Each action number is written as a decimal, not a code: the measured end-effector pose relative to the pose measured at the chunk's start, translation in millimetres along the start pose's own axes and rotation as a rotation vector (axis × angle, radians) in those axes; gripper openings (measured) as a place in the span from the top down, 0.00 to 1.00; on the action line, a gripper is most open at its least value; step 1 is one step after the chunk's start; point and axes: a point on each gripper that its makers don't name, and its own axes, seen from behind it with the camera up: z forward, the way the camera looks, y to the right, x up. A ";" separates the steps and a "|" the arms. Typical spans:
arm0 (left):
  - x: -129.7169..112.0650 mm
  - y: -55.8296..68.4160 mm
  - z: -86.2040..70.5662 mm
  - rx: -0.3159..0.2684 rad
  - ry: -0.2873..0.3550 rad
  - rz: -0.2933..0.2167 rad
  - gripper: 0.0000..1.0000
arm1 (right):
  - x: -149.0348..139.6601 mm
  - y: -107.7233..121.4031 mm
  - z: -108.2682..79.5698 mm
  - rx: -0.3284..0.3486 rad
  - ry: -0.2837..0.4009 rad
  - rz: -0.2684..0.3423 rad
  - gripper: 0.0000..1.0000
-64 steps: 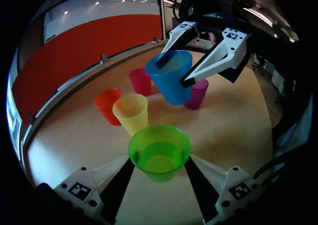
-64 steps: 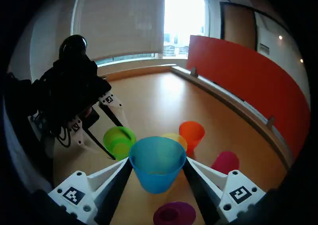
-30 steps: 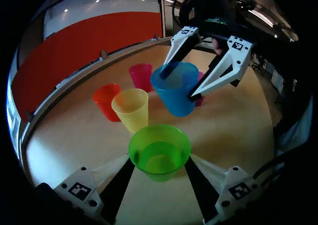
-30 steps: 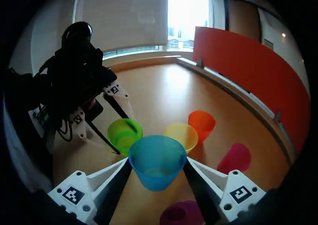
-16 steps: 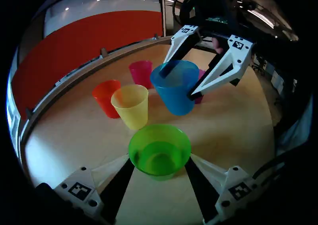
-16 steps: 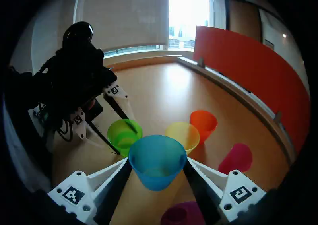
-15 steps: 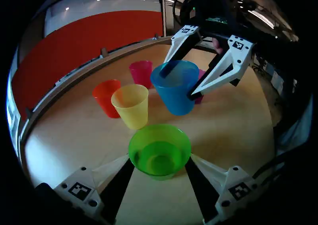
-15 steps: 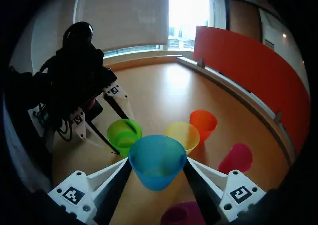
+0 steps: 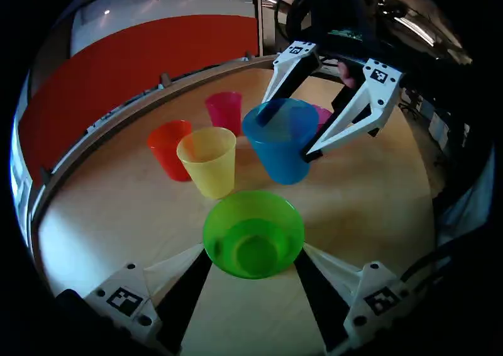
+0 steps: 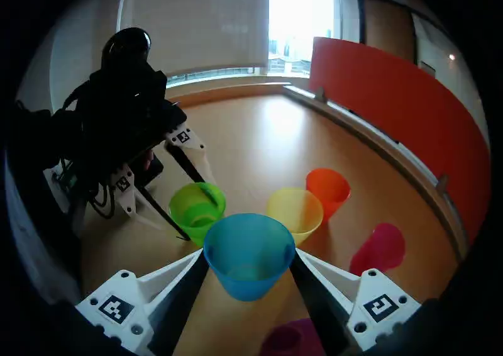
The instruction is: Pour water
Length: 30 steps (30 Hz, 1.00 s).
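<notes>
While the left gripper [image 9: 253, 250] clamps the green cup [image 9: 253, 233] and the right gripper [image 10: 249, 253] grips the blue cup [image 10: 249, 265], a misaligned tilt could spill water.

Green cup [image 9: 253, 233], blue cup [image 9: 281, 139], yellow cup [image 9: 208, 160], orange cup [image 9: 168, 147], pink cup [image 9: 224, 111]. Tan worktop [image 9: 126, 217]. Red wall panel [image 9: 126, 60]. Left tongs [image 9: 253, 250] and right tongs [image 10: 248, 253] white, with black-white square markers.

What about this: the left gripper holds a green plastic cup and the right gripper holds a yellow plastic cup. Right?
No. The right gripper holds a blue plastic cup, as the right gripper view shows; the left gripper holds the green plastic cup.
</notes>
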 end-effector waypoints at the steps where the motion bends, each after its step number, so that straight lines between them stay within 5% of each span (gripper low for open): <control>1: -1.5 -0.7 0.0 0.004 -0.005 0.007 0.13 | -0.2 -0.1 0.7 -0.001 -0.001 0.001 0.09; 30: -21.1 -9.2 -29.6 0.046 -0.029 0.002 0.10 | -24.5 -9.0 24.5 0.006 -0.065 -0.017 0.09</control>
